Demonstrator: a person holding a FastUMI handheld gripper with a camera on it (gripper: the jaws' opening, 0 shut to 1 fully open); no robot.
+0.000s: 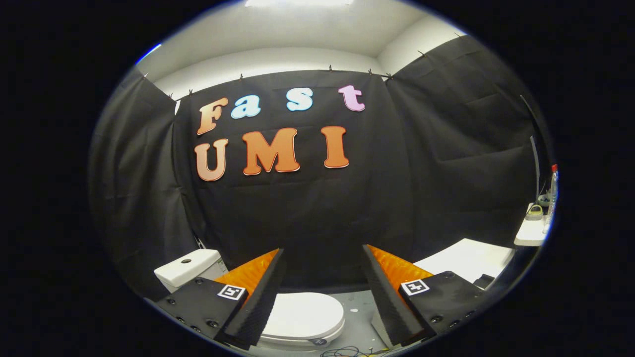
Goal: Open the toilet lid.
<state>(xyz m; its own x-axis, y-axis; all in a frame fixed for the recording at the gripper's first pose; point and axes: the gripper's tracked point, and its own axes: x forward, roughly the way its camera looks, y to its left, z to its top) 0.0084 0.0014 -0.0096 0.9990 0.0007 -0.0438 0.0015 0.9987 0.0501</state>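
Nothing of the task was done yet: the toilet lid (303,313) lay flat and closed, low and near, left of centre beneath the tool (322,258), whose fingers were spread wide, holding nothing, well above it.

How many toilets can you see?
1. The toilet stands on the floor below the open fingers, lid shut, tank beyond the left one.

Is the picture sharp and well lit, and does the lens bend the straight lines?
Gripper view: sharp on the closed toilet lid and tank, no motion blur; a ceiling light glares at the top, the cloth wall stays dark; the fisheye lens bows the wall edges; the open gripper holds nothing.
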